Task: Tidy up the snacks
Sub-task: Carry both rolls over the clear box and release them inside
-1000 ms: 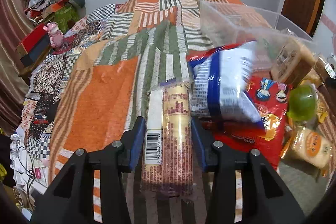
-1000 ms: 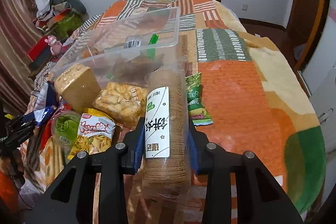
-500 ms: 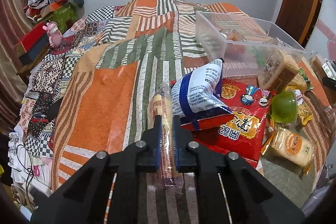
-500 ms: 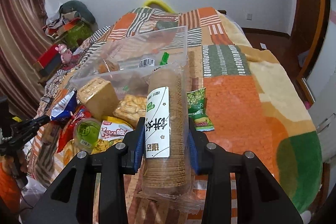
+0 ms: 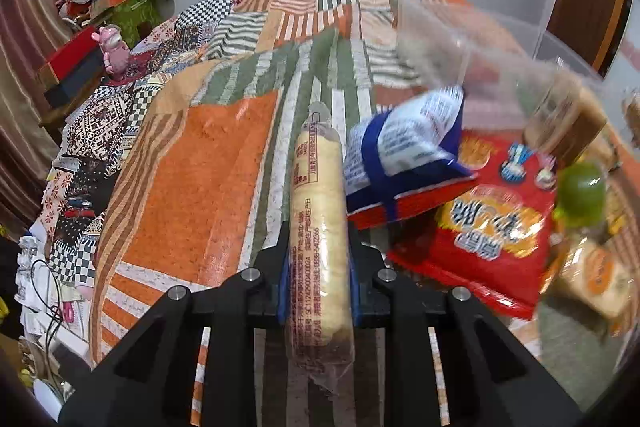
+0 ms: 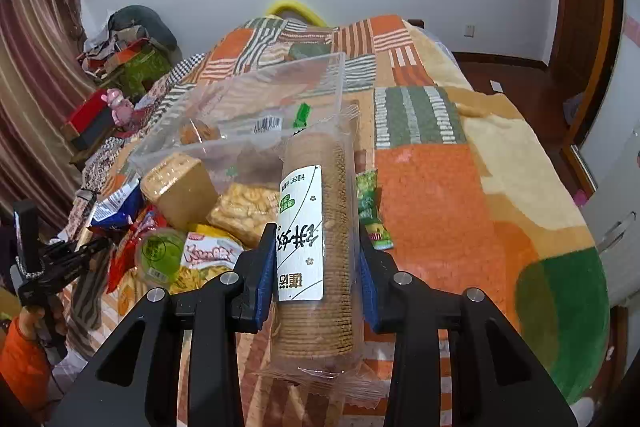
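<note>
My left gripper is shut on a pale yellow biscuit roll that points away from me over the striped bedspread. My right gripper is shut on a sleeve of brown round crackers with a white label, held just in front of a clear plastic bin. In the left wrist view that bin lies at the upper right, blurred. The left gripper also shows at the far left of the right wrist view, in a hand with an orange sleeve.
Loose snacks lie between the grippers: a blue-white bag, a red bag, a green cup, a square cracker pack, a yellow chips bag and a green pea packet. Clutter lines the bed's left side.
The left jaws, open around the biscuit roll a second ago, have closed on it. The right gripper keeps its cracker sleeve, and its view has tipped up slightly.
</note>
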A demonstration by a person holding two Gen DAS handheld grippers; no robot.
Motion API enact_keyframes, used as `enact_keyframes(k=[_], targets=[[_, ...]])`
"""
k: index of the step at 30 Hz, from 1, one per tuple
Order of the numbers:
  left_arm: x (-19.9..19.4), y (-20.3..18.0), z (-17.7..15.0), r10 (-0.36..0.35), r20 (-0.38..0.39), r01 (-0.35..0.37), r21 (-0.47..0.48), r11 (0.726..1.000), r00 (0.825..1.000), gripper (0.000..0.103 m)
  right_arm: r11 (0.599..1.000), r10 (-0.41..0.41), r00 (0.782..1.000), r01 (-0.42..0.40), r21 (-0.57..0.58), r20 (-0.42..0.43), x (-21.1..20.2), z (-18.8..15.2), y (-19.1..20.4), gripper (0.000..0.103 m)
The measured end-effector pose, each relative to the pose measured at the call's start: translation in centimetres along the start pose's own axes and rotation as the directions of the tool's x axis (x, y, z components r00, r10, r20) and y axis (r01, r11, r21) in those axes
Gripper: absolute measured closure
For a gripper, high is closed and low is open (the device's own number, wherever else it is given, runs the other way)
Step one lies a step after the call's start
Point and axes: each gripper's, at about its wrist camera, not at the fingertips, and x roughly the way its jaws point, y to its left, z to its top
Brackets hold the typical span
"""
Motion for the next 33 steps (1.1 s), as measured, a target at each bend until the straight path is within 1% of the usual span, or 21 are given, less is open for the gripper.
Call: enact_keyframes(k=[6, 9, 13, 19, 22, 26, 29, 33], targets=[[-3.0, -0.7, 1.6, -0.011, 0.073, 0.011, 0.01, 1.0, 0.997, 0.081, 1.0, 0.008, 0.999, -0.008, -0.022, 0.032, -0.4, 1.2, 0.4, 0.07], [-4.4, -1.6, 3.0, -0.033, 0.113, 0.031, 0.022, 0.999, 0.993, 0.081, 0.999, 0.015, 0.998, -0.014, -0.033, 0.053, -0.5, 2.1, 0.8, 0.07], [-6.1, -3.4, 5.3, -0.078, 0.171, 0.07, 0.056, 0.996, 0.982, 0.081, 0.998, 0.026, 0.996, -0.021, -0.06, 0.084, -0.5, 3.5, 1.4, 0.07], [-7.0, -6.6, 8.7, -0.141, 0.231, 0.119, 0.106, 0.987, 0.963, 0.081, 0.996, 0.047, 0.991, -0.037, -0.081, 0.122, 0.1, 5.2, 2.3, 0.07], [-6.6, -8.2, 10.0, -0.172, 0.24, 0.144, 0.127, 0.981, 0.956, 0.081, 0.995, 0.061, 0.989, -0.049, -0.091, 0.133, 0.6, 6.2, 2.8, 0.07], [-5.4, -9.8, 11.5, -0.197, 0.236, 0.165, 0.149, 0.975, 0.952, 0.081, 0.992, 0.076, 0.987, -0.06, -0.112, 0.139, 1.7, 7.2, 3.7, 0.07], [-4.2, -10.8, 12.3, -0.219, 0.219, 0.187, 0.158, 0.97, 0.951, 0.081, 0.99, 0.088, 0.987, -0.072, -0.123, 0.134, 2.9, 8.0, 4.5, 0.07], [-2.6, -12.0, 13.2, -0.229, 0.194, 0.197, 0.175, 0.965, 0.954, 0.081, 0.988, 0.099, 0.988, -0.083, -0.132, 0.116, 4.6, 8.6, 5.1, 0.07]])
